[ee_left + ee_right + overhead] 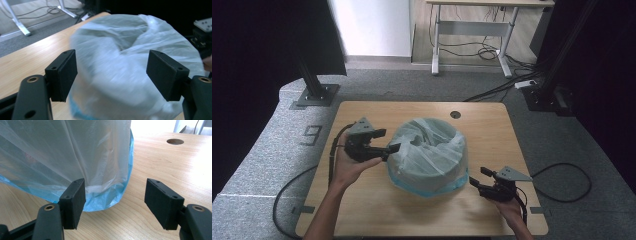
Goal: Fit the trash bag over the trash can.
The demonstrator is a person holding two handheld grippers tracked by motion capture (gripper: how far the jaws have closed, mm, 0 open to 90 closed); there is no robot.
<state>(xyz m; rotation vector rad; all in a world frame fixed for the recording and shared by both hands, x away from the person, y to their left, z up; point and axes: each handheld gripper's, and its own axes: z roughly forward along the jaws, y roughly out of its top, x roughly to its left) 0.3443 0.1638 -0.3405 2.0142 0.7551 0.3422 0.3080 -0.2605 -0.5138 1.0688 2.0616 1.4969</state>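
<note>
A round bin [428,155] wrapped in a translucent white plastic bag [432,142] stands upright near the middle of the wooden table [377,210], its axis vertical and its mouth facing up; blue film shows at the bag's bottom hem. Bare wood lies open all round it — widest toward the near edge. The left gripper [382,141] hovers beside the bin's upper left rim, jaws apart with nothing clamped. The right gripper [478,177] sits low at the bin's right base, jaws spread — holding nothing.
</note>
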